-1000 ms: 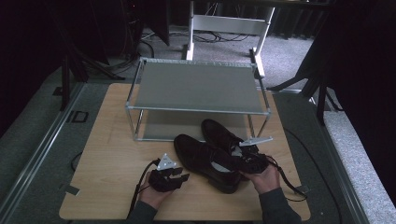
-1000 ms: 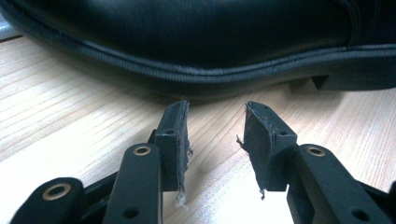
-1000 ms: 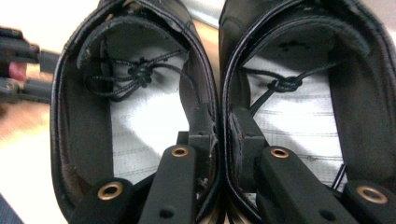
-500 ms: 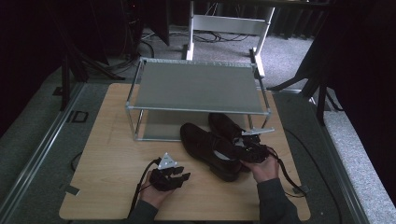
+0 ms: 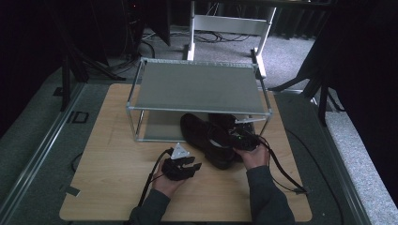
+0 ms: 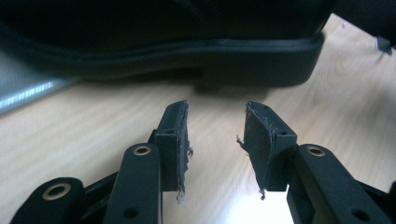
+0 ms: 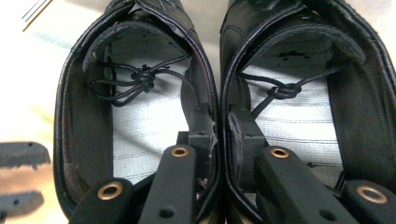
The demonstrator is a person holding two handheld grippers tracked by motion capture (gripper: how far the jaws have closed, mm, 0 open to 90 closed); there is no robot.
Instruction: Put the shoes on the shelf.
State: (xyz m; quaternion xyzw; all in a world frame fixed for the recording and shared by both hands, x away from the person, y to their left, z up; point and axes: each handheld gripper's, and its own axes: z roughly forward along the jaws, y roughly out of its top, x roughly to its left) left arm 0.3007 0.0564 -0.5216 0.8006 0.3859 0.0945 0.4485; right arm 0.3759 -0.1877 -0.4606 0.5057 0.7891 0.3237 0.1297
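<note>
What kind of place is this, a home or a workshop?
Probably a recording studio or lab rather than a home: dark stands and loose cables surround a bare wooden table holding a metal rack and black shoes.

The high view is looking forward and down from above the person's side of the desk [image 5: 117, 187], taking in the whole top and the metal rack [image 5: 197, 89] at its far part. The left gripper view is sitting low, close over the desk, looking level along the left tongs [image 6: 217, 140] at a shoe's heel [image 6: 261, 60]. The right gripper view is looking down into the pair of shoes [image 7: 140, 93] from very near. All three are sharing the shoes.
</note>
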